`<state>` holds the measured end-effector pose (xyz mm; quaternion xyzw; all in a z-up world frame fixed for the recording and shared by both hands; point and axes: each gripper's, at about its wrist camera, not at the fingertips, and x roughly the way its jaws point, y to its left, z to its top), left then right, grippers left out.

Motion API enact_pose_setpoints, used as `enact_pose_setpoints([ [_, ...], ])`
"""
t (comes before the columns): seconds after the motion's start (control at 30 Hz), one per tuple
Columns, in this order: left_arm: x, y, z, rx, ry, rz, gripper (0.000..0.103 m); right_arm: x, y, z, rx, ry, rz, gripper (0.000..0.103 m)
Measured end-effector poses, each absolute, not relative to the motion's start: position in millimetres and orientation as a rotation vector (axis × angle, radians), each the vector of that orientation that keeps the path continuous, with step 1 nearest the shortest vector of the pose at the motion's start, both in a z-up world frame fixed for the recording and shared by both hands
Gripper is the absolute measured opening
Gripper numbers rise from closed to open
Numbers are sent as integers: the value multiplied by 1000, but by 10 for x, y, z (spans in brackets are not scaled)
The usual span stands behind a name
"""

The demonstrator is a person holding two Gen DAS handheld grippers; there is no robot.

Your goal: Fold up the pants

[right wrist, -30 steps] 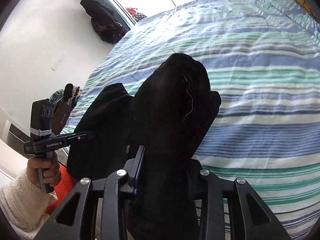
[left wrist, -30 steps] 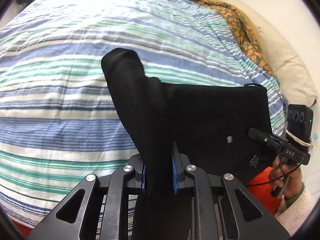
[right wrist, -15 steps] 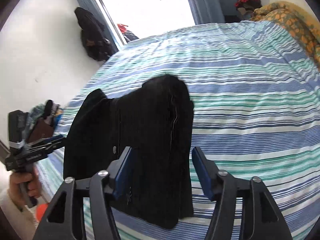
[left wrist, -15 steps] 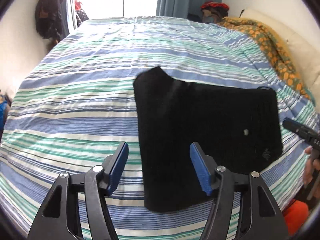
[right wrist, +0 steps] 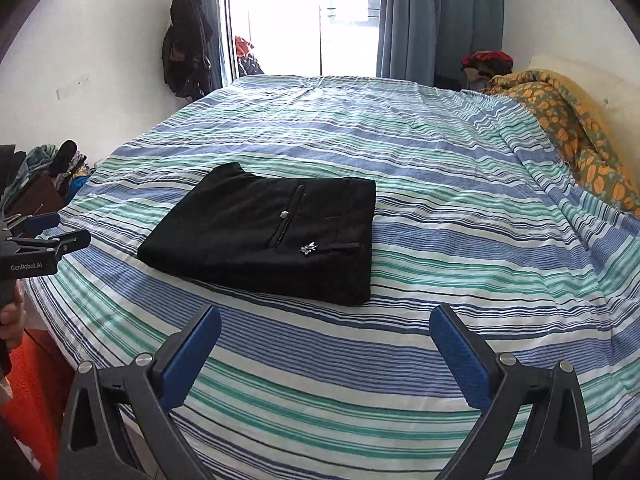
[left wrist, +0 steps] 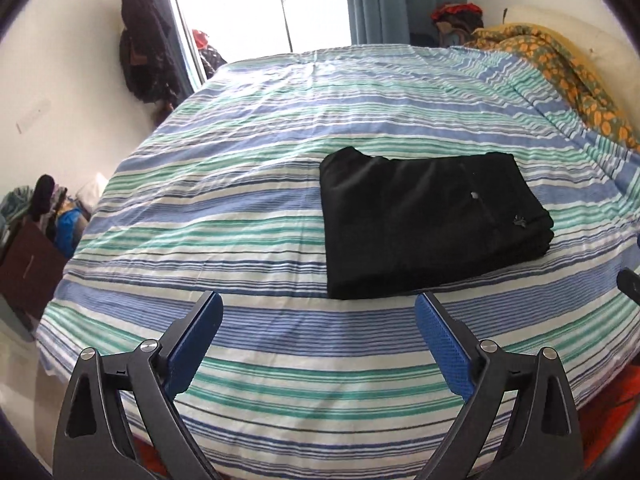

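Observation:
The black pants [left wrist: 424,216] lie folded into a flat rectangle on the striped bed [left wrist: 280,128], near its front edge. In the right wrist view the pants [right wrist: 272,236] show a back pocket, a button and a small silver emblem. My left gripper [left wrist: 318,320] is open and empty, held back above the bed's front edge, with the pants ahead and to its right. My right gripper [right wrist: 325,332] is open and empty, just short of the pants' near edge. The left gripper also shows at the left edge of the right wrist view [right wrist: 60,230].
An orange-patterned blanket [right wrist: 568,128] and a pillow lie along the bed's right side. A dark coat [right wrist: 186,40] hangs on the left wall by the window. Clutter and a brown bag [left wrist: 28,264] sit on the floor at left. An orange surface [right wrist: 32,392] lies below the bed.
Both grippers let go of the pants, opened wide and drew back from the bed. The pants dropped from being held up to lying folded flat on the bed.

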<state>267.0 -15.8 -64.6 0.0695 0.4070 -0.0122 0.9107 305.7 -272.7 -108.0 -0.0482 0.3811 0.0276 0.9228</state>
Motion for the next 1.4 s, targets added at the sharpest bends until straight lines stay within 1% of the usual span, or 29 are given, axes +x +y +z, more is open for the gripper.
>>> enact_pose_setpoints([
  [0.17,2375,-158,-480,190,782,54,98,2826,-2579,-926,-63,785,46,103],
  [0.47,2194,-230,-374,136,881,-10,98,2672,-2424,-869,-77,821,42,103],
  [0.87,1971,-452,-533,210,957,-101,98,2471,-2358,-1011,-42,964,13,103],
  [1.4,1964,-468,-529,180,998,-97,98,2355,-2277,-972,-107,966,13,103],
])
